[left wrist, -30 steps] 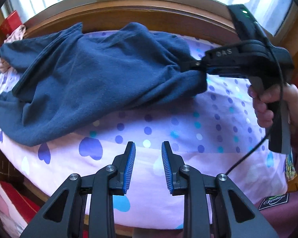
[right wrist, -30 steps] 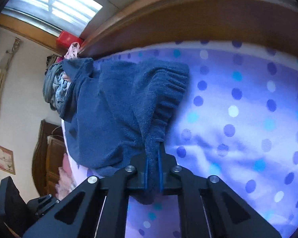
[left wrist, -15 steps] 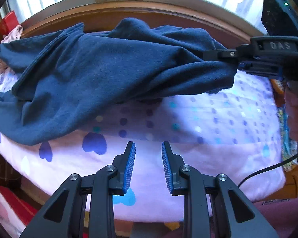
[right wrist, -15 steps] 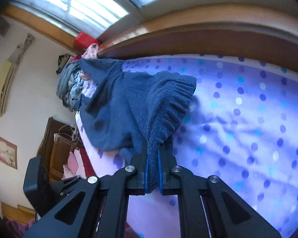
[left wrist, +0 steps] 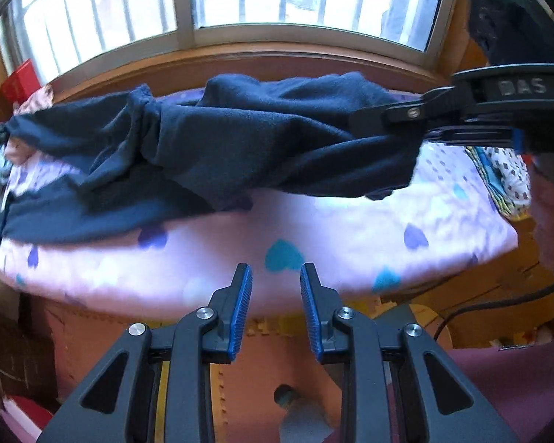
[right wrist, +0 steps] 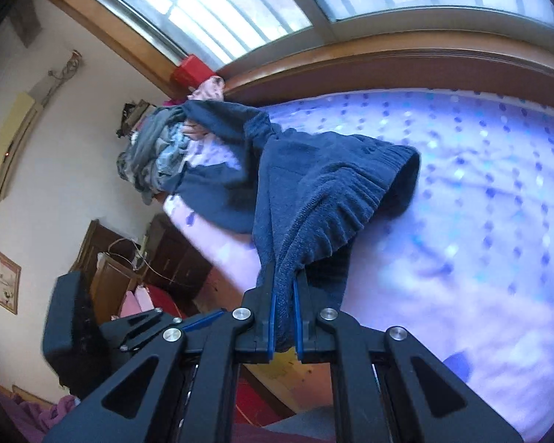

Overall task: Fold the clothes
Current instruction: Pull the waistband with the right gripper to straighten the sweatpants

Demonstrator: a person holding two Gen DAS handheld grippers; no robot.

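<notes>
A: What lies past the tongs?
B: A bed (left wrist: 351,229) in a lilac heart-print sheet; a navy fleece garment (left wrist: 240,140) stretches across it, crumpled, ribbed hem lifted.
A: The grippers?
B: Right gripper (right wrist: 283,317), marked "DAS", pinches that hem, angled down. Left gripper (left wrist: 275,310) hangs parted, empty, before the bed's near edge.

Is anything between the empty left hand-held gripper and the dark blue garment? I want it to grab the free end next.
Nothing visible does. The left hand-held gripper is open, with only bare bed sheet between it and the blue garment, whose other end the right hand-held gripper holds.
</notes>
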